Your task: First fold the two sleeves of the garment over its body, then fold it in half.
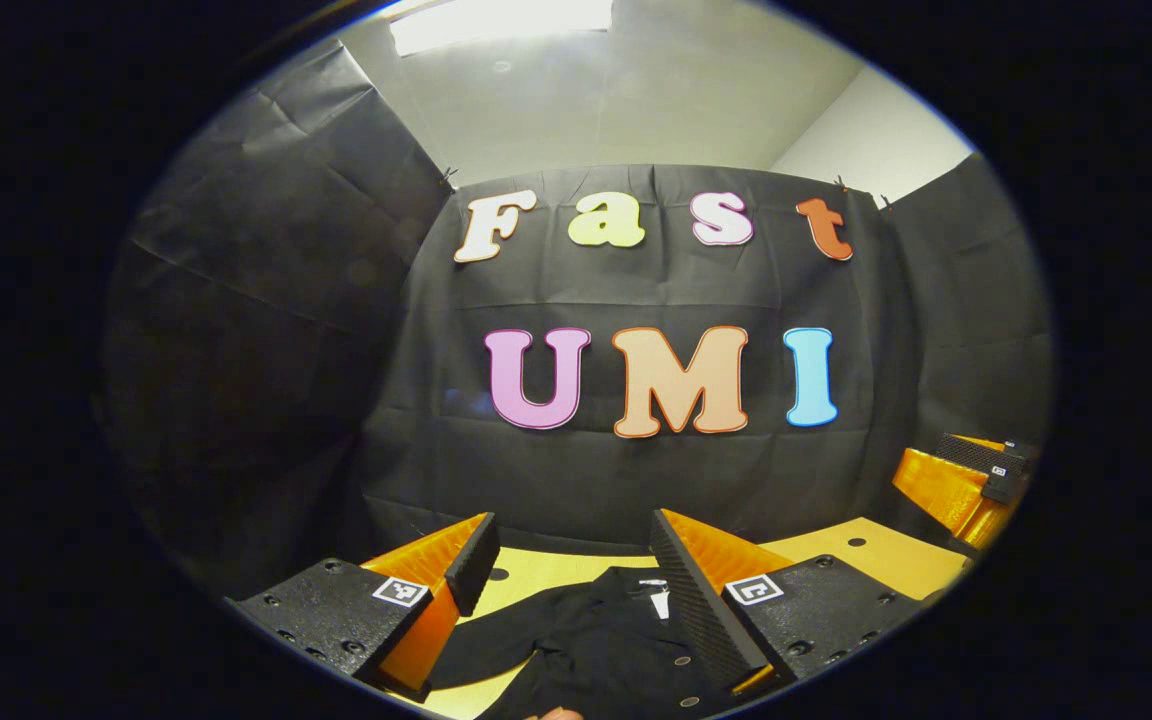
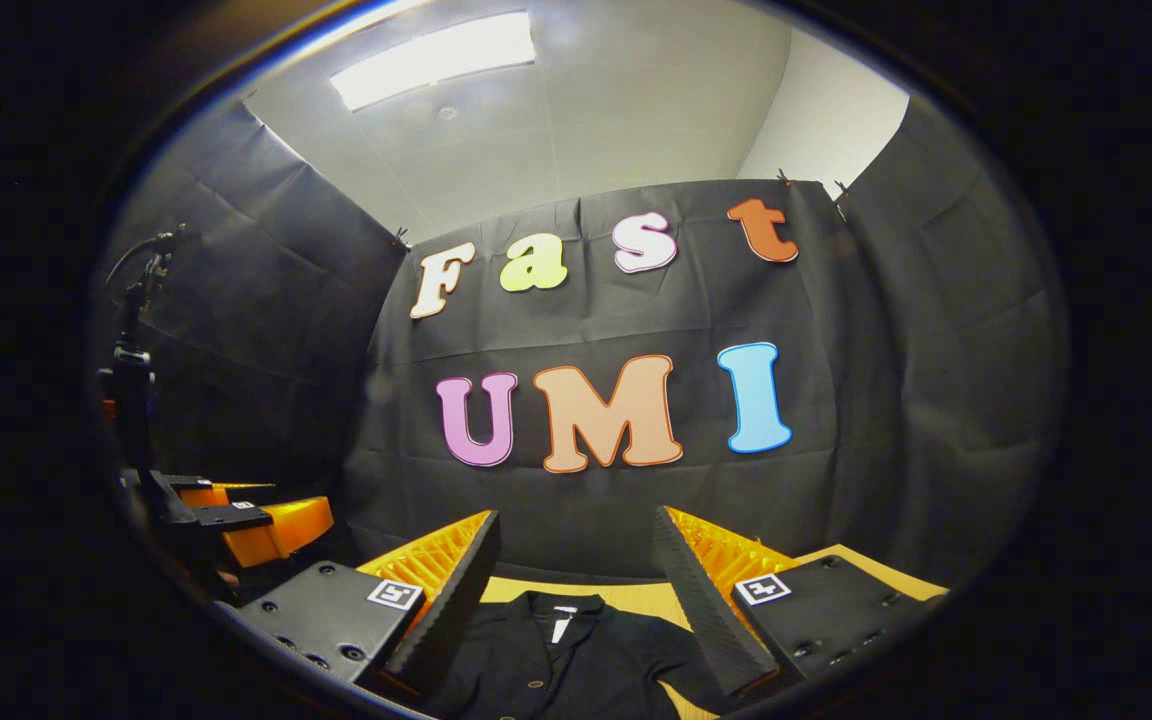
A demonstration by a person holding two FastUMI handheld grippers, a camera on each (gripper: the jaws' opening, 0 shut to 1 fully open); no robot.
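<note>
So the black garment [image 1: 596, 640] is lying on the yellowish wooden table [image 1: 836, 550], collar end toward the back wall. In the left gripper view it sits low between that gripper's fingers, with a sleeve [image 1: 496, 640] trailing off to the left over bare tabletop. In the right gripper view the shirt [image 2: 566, 660] shows its collar, a white neck tag and a couple of buttons down the front, pretty much centred between the fingers.

The left gripper [image 1: 576, 570] has its jaws spread wide and nothing is between them; it's up above the cloth, not touching it. Same deal with the right gripper [image 2: 576, 575], jaws wide apart, gripping nothing, garment just lying below.

Room-wise: there's a strip of bare table behind the collar before the black cloth wall [image 1: 636, 470] starts, and more open table to the right of the shirt in the left gripper view, with a few small holes in the surface. The other gripper [image 1: 966, 480] shows at the far right edge there, well apart from the left one. In the right gripper view the left one [image 2: 236, 525] sits off at the left edge, with a dark stand [image 2: 131, 380] rising behind it. Black cloth hangs on three sides, white ceiling with a light panel [image 2: 436, 55] above
</note>
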